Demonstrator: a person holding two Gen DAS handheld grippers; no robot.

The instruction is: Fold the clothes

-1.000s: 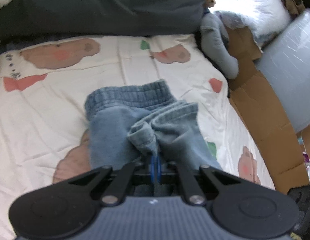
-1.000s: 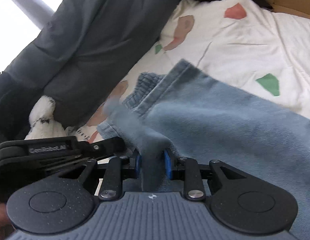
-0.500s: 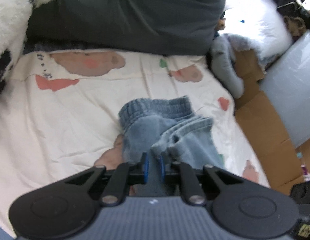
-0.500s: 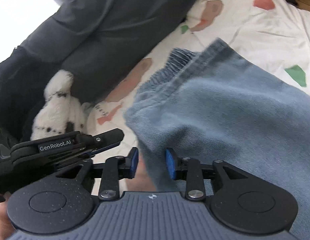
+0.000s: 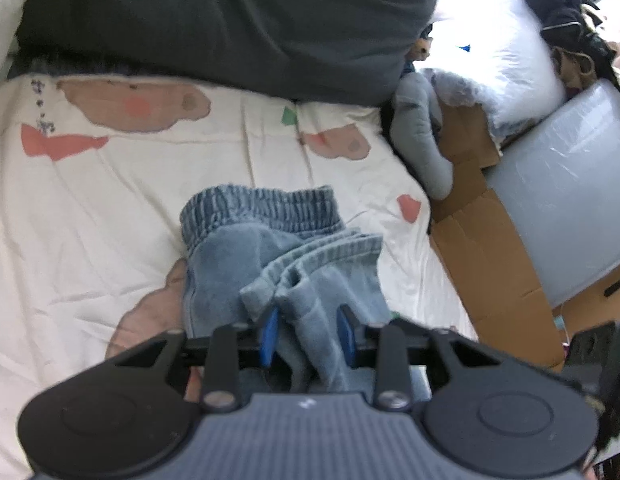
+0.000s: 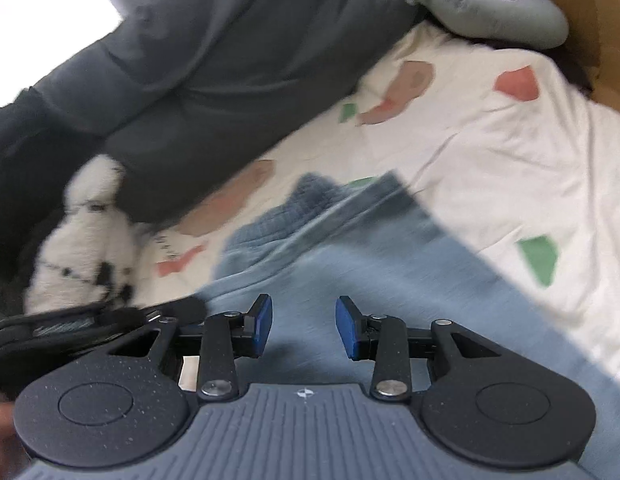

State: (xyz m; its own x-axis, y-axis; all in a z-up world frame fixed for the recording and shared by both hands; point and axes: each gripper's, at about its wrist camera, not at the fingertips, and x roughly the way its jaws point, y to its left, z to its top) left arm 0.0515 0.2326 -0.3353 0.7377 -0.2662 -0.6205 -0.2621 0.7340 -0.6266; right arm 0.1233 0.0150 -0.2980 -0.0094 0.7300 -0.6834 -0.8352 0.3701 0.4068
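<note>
Light blue denim pants (image 5: 245, 264) lie folded on the white patterned bed sheet (image 5: 89, 220), with the elastic waistband at the far end and the leg hems laid back over it. My left gripper (image 5: 307, 332) sits low at the near end. Its jaws are opening, and a loose fold of the hem lies between the blue pads without being pinched. In the right wrist view the pants (image 6: 390, 272) spread beneath my right gripper (image 6: 303, 328), which is open just above the cloth with nothing gripped. The left gripper's black body (image 6: 69, 320) shows at the left edge there.
A dark grey pillow (image 5: 229, 20) bounds the far side of the bed. A grey plush (image 5: 422, 140), flattened cardboard (image 5: 482, 248) and a grey bin (image 5: 570, 200) line the right side. A white plush with black spots (image 6: 81, 240) lies at the pillow's left.
Both grippers were shut on the denim hem and have let it go; the hem now rests on the folded pants. The left jaws spread apart. The right gripper rose and rolled.
</note>
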